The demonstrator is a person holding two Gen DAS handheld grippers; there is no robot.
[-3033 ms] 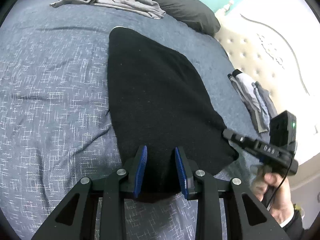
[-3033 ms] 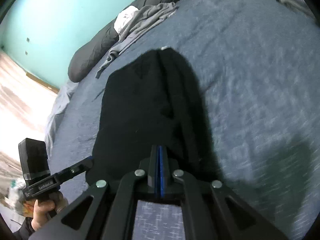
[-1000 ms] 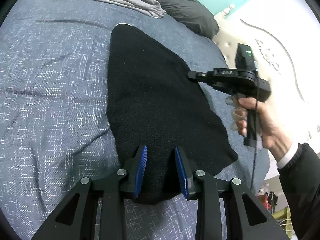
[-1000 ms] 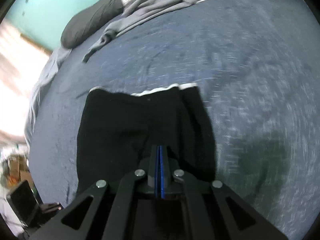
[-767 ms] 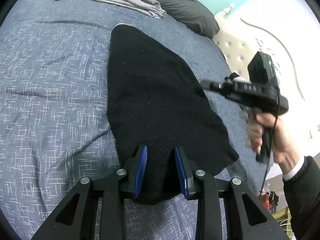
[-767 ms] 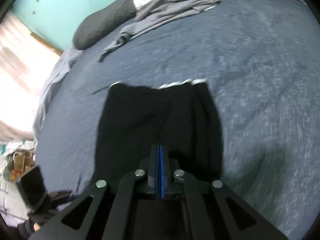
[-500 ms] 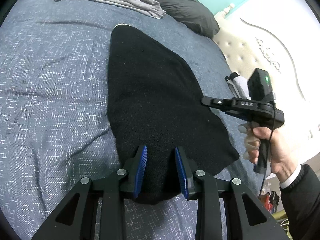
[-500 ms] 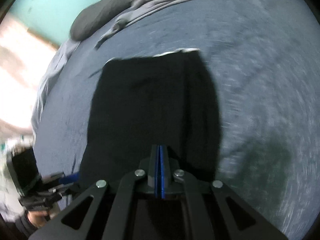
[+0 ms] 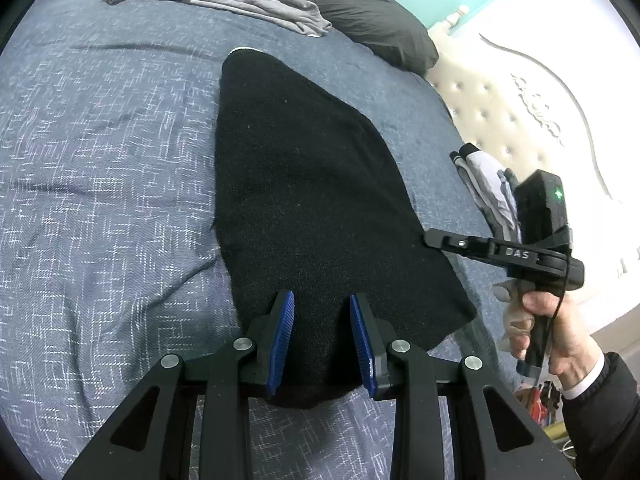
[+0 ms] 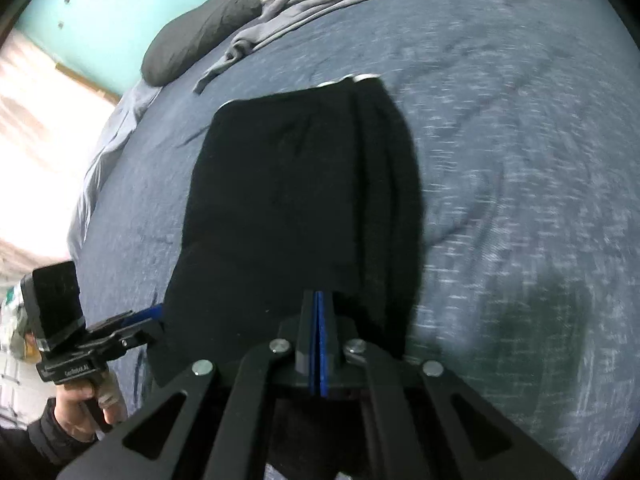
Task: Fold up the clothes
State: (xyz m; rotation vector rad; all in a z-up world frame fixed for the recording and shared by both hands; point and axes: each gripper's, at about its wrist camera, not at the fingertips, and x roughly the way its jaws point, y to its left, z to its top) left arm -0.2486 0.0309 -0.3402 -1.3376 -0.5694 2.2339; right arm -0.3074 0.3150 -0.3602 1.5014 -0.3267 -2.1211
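Black garment (image 9: 312,200) flat on bedspread (image 9: 100,160); white trim at far edge

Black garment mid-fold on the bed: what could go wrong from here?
Left gripper has its jaws open over the near hem of the black garment, so that end is unpinned and may drag. Only the right gripper is clamped on cloth; the fold may go skewed. Ridges along the garment's right side could get folded in.
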